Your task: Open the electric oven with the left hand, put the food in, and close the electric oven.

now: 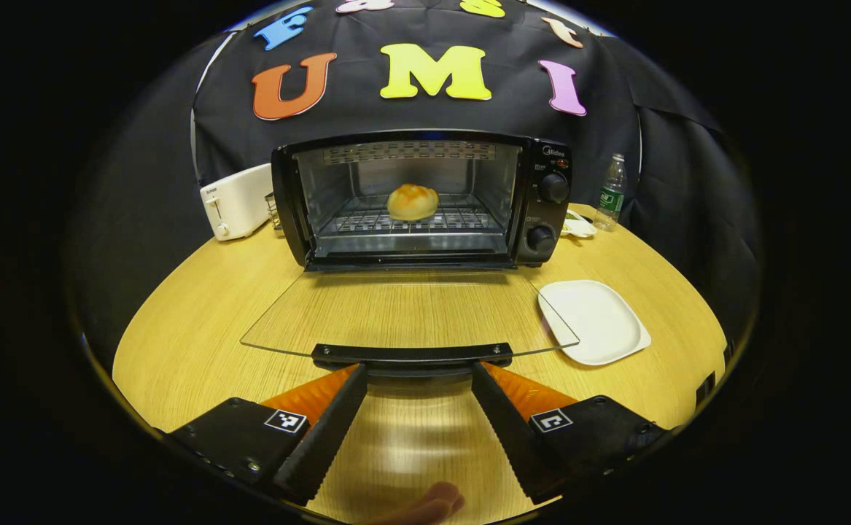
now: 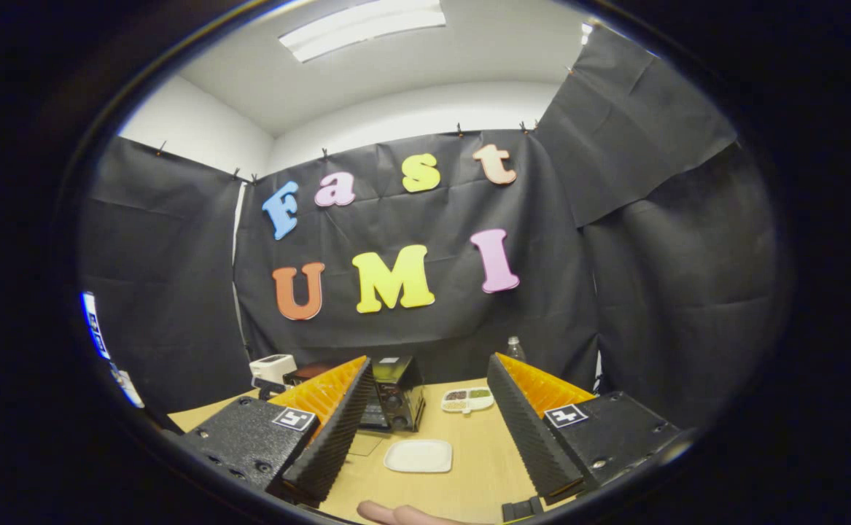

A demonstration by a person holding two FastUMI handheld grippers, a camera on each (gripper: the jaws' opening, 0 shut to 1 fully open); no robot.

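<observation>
Two worries: my left gripper [image 1: 416, 379], fingers apart round the door handle [image 1: 410, 356], could slip lifting and drop the glass door [image 1: 403, 310] at the worktop's front edge, right gripper [image 2: 431, 408] idle and apart.

Right tongs [image 2: 429, 379] spread wide over table [image 2: 469, 467] w/ white plate [image 2: 418, 456], oven [image 2: 394, 397] beyond.

Light wood table [image 1: 199, 343] is carrying everything. Electric oven [image 1: 425, 197] is sitting at the back middle, its glass door [image 1: 403, 310] lying open and flat just over the tabletop. White toaster [image 1: 237, 200] is standing just left of it. White plate [image 1: 594, 321] is lying right of the door. Water bottle [image 1: 612, 191] and small divided dish [image 1: 578, 226] are sitting at back right.
</observation>
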